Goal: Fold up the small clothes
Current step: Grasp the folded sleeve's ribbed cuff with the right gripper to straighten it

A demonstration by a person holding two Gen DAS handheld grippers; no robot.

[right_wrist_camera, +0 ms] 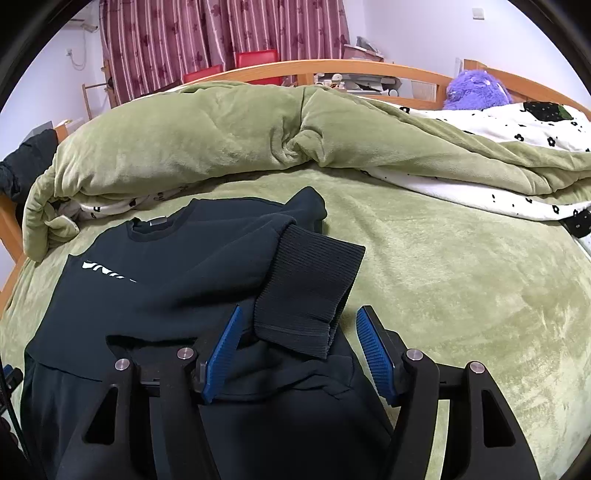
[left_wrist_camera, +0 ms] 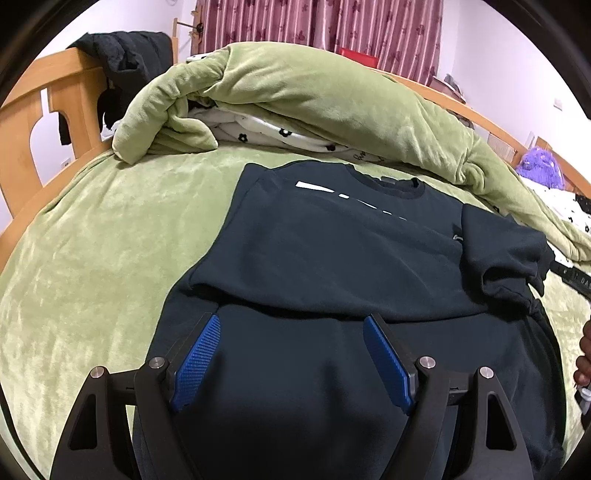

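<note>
My left wrist camera sits low and close over the dark navy sweatshirt point(left_wrist_camera: 332, 251), looking forward along my left blue-padded gripper point(left_wrist_camera: 291, 332) toward the bunched olive-green plush blanket point(left_wrist_camera: 295, 92). My right wrist camera looks the same way from further right, past my right blue-padded gripper point(right_wrist_camera: 299, 325). Both views share the sweatshirt point(right_wrist_camera: 166, 280), blanket point(right_wrist_camera: 221, 136) and striped maroon curtain point(left_wrist_camera: 321, 22) point(right_wrist_camera: 221, 33).

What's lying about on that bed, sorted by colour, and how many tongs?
Dark navy sweatshirt: 1
Green quilt: 1
White flowered bedding: 1
Purple plush toy: 1
Tongs, both open: 2, left tongs, right tongs
Total: 6
</note>
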